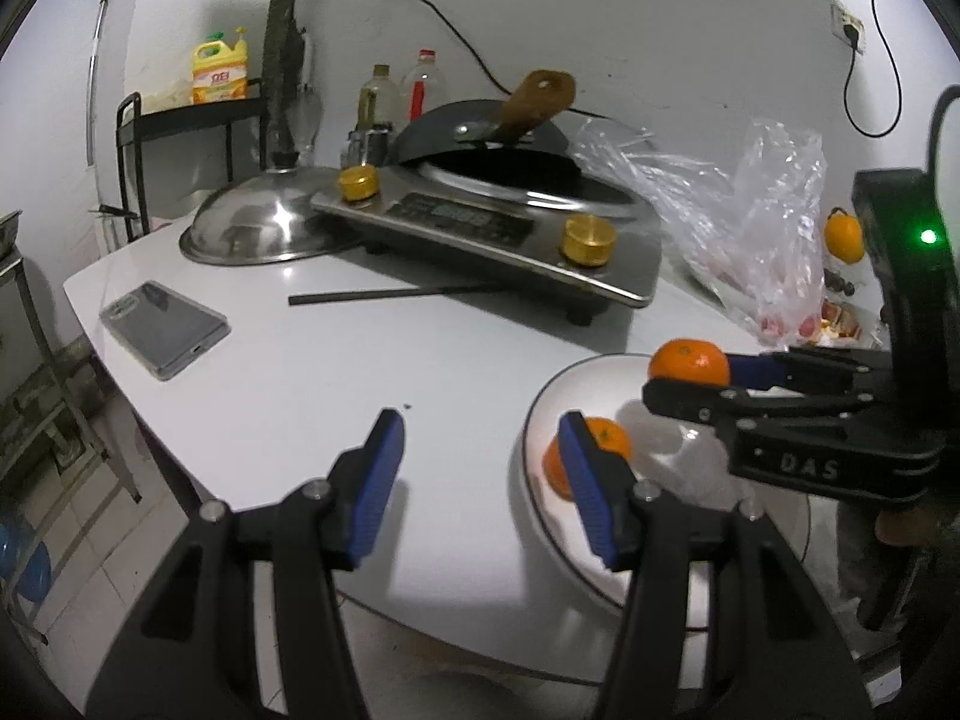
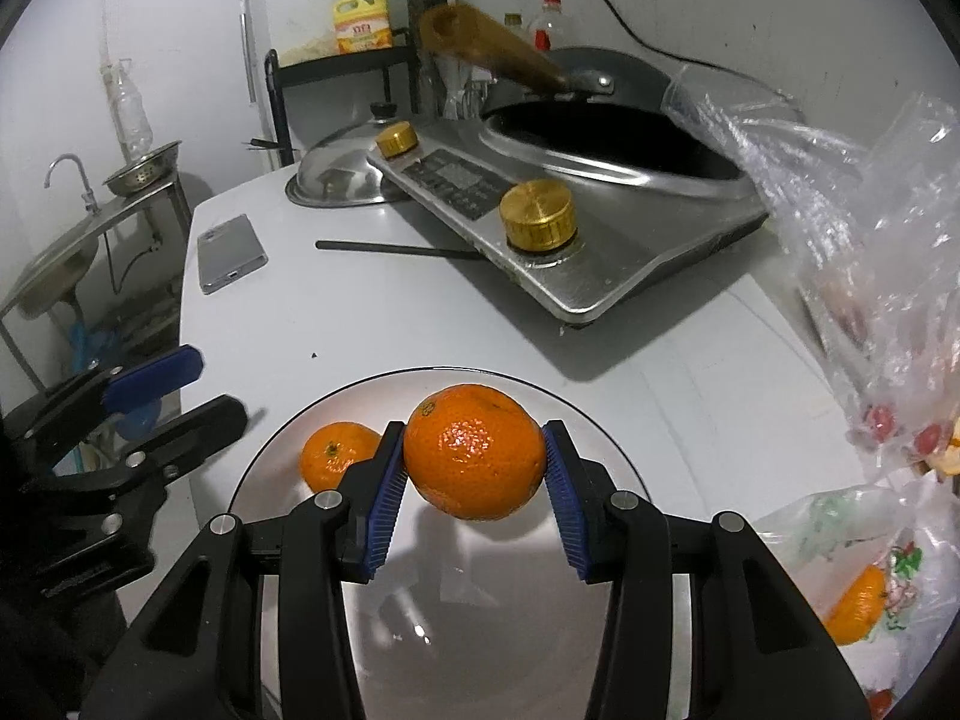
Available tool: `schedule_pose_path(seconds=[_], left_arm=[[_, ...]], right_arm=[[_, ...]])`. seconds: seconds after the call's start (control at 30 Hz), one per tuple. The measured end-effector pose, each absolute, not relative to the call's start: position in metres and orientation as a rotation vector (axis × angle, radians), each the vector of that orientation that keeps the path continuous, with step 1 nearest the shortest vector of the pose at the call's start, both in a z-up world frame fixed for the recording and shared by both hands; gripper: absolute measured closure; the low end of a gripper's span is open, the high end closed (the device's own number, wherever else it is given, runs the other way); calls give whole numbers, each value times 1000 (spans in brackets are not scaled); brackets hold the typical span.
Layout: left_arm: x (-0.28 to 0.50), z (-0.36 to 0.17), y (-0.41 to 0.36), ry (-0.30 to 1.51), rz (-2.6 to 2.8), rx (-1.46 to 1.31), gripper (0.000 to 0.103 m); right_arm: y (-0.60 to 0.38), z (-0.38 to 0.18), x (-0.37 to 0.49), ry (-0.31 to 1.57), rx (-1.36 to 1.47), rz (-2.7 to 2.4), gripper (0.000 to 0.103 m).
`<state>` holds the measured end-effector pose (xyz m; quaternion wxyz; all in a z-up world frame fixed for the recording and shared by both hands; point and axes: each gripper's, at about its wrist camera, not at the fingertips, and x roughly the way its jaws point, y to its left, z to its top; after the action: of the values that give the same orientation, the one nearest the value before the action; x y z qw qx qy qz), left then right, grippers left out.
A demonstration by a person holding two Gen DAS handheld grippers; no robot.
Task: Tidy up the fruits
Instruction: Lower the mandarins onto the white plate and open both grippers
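My right gripper (image 2: 474, 456) is shut on a large orange (image 2: 474, 459) and holds it just above the white plate (image 2: 432, 373). A smaller orange (image 2: 330, 456) lies on the plate's left part. In the left wrist view the held orange (image 1: 690, 363) hangs over the plate's (image 1: 672, 480) far rim in the right gripper (image 1: 690, 383). The smaller orange (image 1: 615, 438) shows partly behind my left gripper's right finger. My left gripper (image 1: 480, 426) is open with nothing between its pads, left of the plate and over bare table. The right wrist view has the left gripper (image 2: 219, 384) at its left edge.
A steel stove (image 1: 480, 222) with a black wok fills the back of the table, with a steel lid (image 1: 258, 222) to its left. A phone (image 1: 162, 327) and a black stick (image 1: 390, 294) lie in front. Clear plastic bags (image 2: 870, 240) with more fruit, including another orange (image 2: 858, 606), sit at the right.
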<state>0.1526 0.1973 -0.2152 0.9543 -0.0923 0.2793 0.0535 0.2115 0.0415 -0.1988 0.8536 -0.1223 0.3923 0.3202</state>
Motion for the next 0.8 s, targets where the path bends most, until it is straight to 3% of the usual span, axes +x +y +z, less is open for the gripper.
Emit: schedule_pose_path(seconds=[0.17, 0.3, 0.73, 0.8], left_arm=[[152, -218, 201, 571, 107, -190, 47], [150, -219, 203, 569, 108, -202, 37], [145, -216, 198, 573, 109, -195, 36], [143, -214, 196, 572, 109, -193, 36]], right_arm=[[47, -209, 220, 854, -241, 661, 55], [50, -215, 222, 868, -239, 653, 55], [54, -220, 225, 898, -249, 662, 55], [54, -219, 224, 892, -247, 664, 49]])
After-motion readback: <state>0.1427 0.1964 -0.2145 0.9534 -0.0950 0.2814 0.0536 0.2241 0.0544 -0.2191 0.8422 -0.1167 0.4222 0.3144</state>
